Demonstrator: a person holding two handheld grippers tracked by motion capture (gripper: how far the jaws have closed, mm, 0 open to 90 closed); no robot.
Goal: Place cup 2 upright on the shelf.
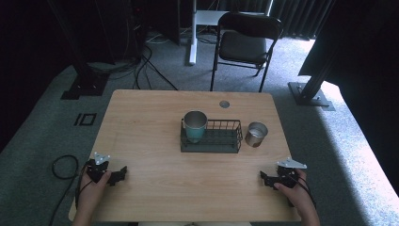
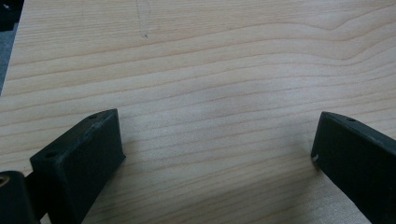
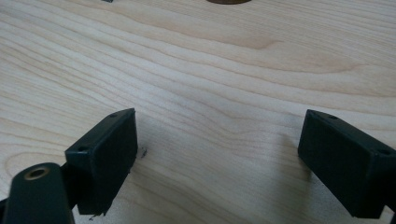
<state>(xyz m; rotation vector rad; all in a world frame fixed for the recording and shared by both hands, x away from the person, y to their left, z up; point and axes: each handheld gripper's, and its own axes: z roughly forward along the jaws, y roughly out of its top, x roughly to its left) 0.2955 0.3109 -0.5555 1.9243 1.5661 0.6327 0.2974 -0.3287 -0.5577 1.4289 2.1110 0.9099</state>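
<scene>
My left gripper (image 1: 123, 172) spread wide at the near left of the table (image 1: 150, 117), my right gripper (image 1: 264, 177) spread wide near right, both holding nothing, teal cup (image 1: 195, 126) standing in the wire rack (image 1: 226, 141) mid-table, metal cup (image 1: 256, 134) just right of it

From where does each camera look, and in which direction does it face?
High view: above the person's side, facing forward and down on the table; shows both hands and the cup in the rack.
Left gripper view: on the left hand-held gripper, facing bare tabletop; open jaws.
Right gripper view: on the right hand-held gripper, the same.
Shared: the wooden tabletop.
</scene>
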